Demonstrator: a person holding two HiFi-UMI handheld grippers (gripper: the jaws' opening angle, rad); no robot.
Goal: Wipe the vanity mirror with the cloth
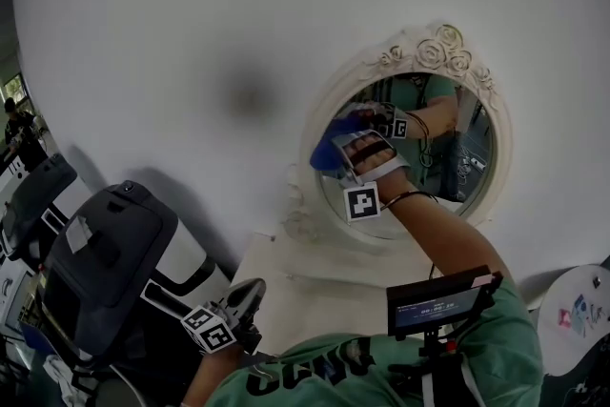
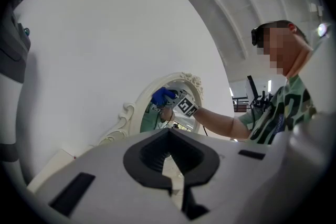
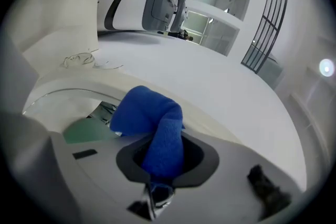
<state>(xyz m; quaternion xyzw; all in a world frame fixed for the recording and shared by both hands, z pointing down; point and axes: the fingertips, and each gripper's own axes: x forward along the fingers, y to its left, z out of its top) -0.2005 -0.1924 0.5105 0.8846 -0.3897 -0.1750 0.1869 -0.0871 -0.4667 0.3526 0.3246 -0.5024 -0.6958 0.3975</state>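
An oval vanity mirror (image 1: 448, 162) in an ornate white frame (image 1: 419, 48) leans against the white wall. My right gripper (image 1: 345, 142) is shut on a blue cloth (image 1: 330, 150), which presses on the left part of the glass; its reflection shows beside it. In the right gripper view the cloth (image 3: 152, 123) bulges out of the jaws over the mirror's rim (image 3: 68, 86). My left gripper (image 1: 245, 298) hangs low and to the left, away from the mirror, jaws together and holding nothing. In the left gripper view the mirror (image 2: 157, 115) and the cloth (image 2: 161, 95) appear beyond that gripper (image 2: 169, 165).
A dark grey and white exercise machine (image 1: 95, 272) stands at the left, close to my left gripper. The mirror rests on a cream surface (image 1: 315, 291). A small screen on a mount (image 1: 438, 305) sits at the person's chest. A round white object (image 1: 581, 310) is at lower right.
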